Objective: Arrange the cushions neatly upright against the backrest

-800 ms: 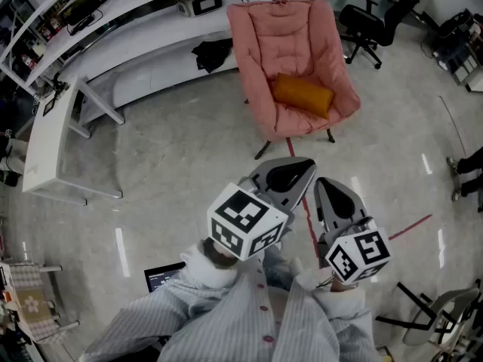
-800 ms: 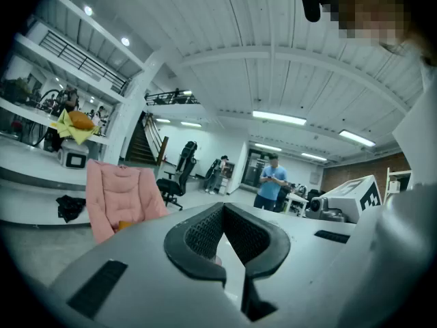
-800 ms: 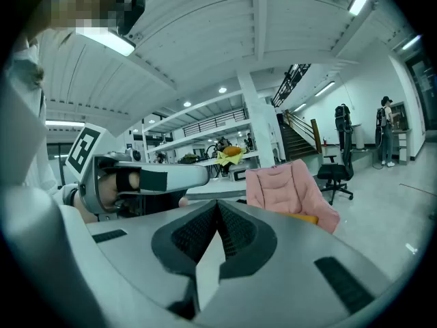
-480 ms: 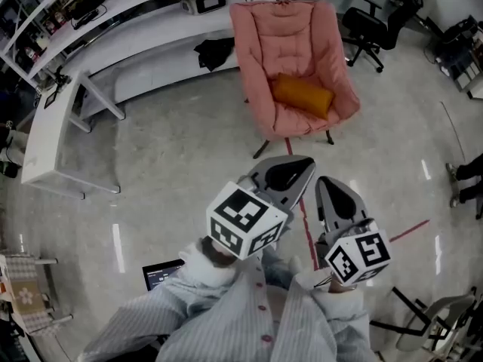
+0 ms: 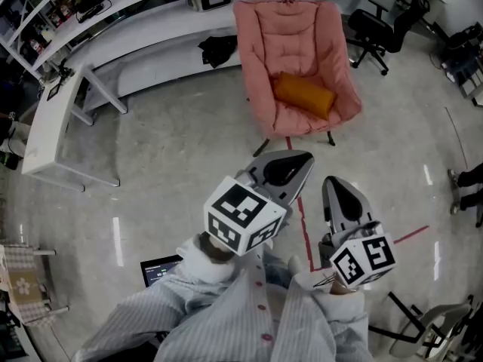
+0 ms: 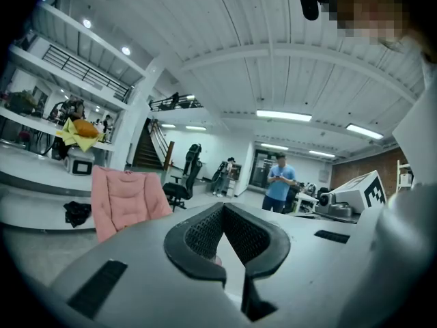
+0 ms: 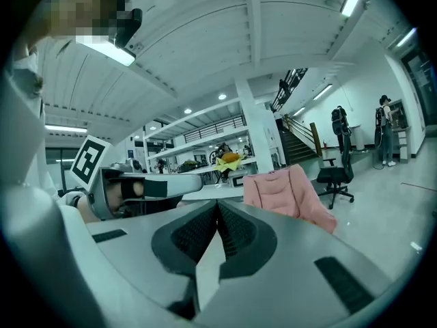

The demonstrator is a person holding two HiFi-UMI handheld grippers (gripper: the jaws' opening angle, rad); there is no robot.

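Note:
An orange cushion (image 5: 303, 96) lies flat across the seat of a pink padded chair (image 5: 290, 29) at the top of the head view. The chair's back (image 6: 126, 197) also shows in the left gripper view, and the chair (image 7: 287, 190) shows in the right gripper view. My left gripper (image 5: 296, 159) and right gripper (image 5: 333, 185) are held side by side over the floor, well short of the chair. Both are shut with nothing between the jaws. Their marker cubes sit close to my body.
A long white desk (image 5: 113, 36) runs along the upper left, with a dark bag (image 5: 219, 50) on the floor beside it. Black office chairs (image 5: 373, 29) stand right of the pink chair. Red tape lines (image 5: 306, 225) cross the floor. A person in blue (image 6: 276, 182) stands far off.
Both grippers have shifted slightly lower in the head view, and the scene has drifted a little to the right. The cushion has not moved.

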